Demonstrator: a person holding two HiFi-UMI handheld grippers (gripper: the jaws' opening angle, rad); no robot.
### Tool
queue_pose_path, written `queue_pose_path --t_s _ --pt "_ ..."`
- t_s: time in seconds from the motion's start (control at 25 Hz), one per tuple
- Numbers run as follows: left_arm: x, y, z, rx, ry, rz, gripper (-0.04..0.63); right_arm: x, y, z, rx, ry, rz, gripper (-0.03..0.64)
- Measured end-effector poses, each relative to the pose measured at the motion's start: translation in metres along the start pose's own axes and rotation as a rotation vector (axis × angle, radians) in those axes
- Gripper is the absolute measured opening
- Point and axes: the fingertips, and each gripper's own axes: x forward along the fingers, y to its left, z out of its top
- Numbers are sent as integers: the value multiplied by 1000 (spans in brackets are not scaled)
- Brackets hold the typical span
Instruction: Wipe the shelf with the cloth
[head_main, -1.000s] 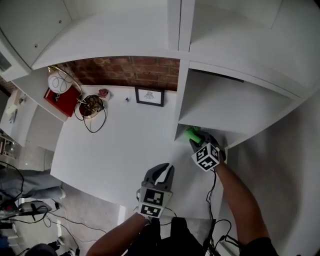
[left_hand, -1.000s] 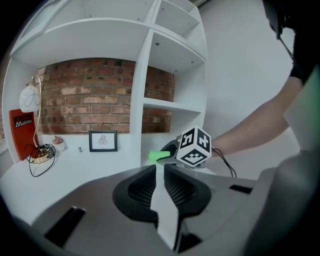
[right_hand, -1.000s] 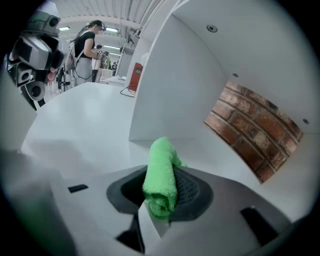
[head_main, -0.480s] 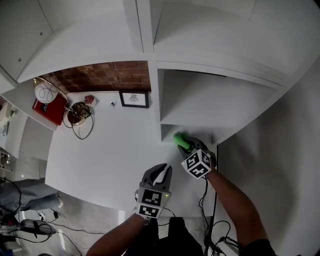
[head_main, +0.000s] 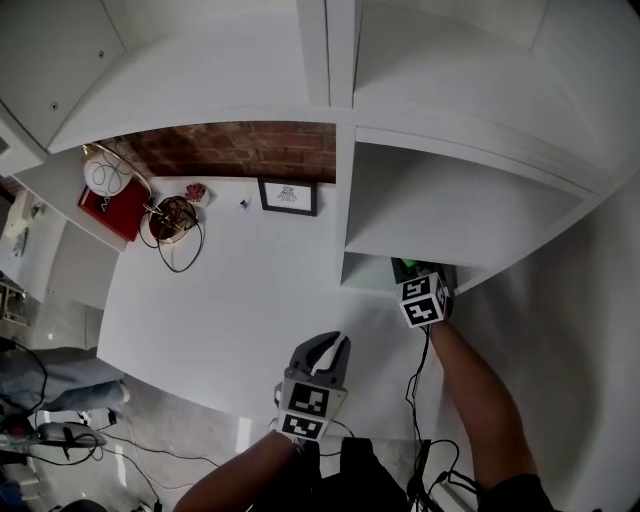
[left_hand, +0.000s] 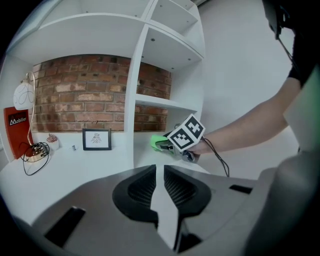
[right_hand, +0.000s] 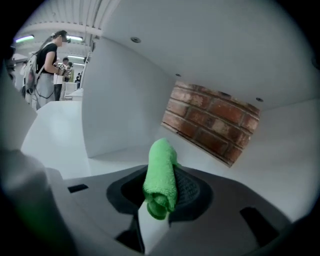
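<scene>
A rolled green cloth (right_hand: 161, 180) is clamped in my right gripper (right_hand: 165, 172), which is shut on it. In the head view the right gripper (head_main: 410, 276) and the cloth (head_main: 403, 267) are at the front of the lowest white shelf board (head_main: 372, 273), right of the upright divider (head_main: 346, 205). The left gripper view shows the cloth (left_hand: 159, 141) resting on that board. My left gripper (head_main: 328, 350) hangs over the white desk (head_main: 240, 290) near its front edge. Its jaws (left_hand: 160, 167) stand nearly together with nothing between them.
At the back of the desk, against the brick wall (head_main: 240, 150), stand a small framed picture (head_main: 288, 196), a gold bowl with a black cable (head_main: 175, 215), a red box (head_main: 108, 205) and a round lamp (head_main: 103, 175). People stand far off (right_hand: 47, 65).
My right gripper has carried the cloth to the right along the shelf board, farther from the divider. The left gripper has stayed where it was.
</scene>
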Motion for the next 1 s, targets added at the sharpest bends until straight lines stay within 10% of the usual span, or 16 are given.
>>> queue_pose_path --t_s 1.0 --pt "-7 -29 -6 10 9 -34 49 -18 25 -57 23 211 3 106"
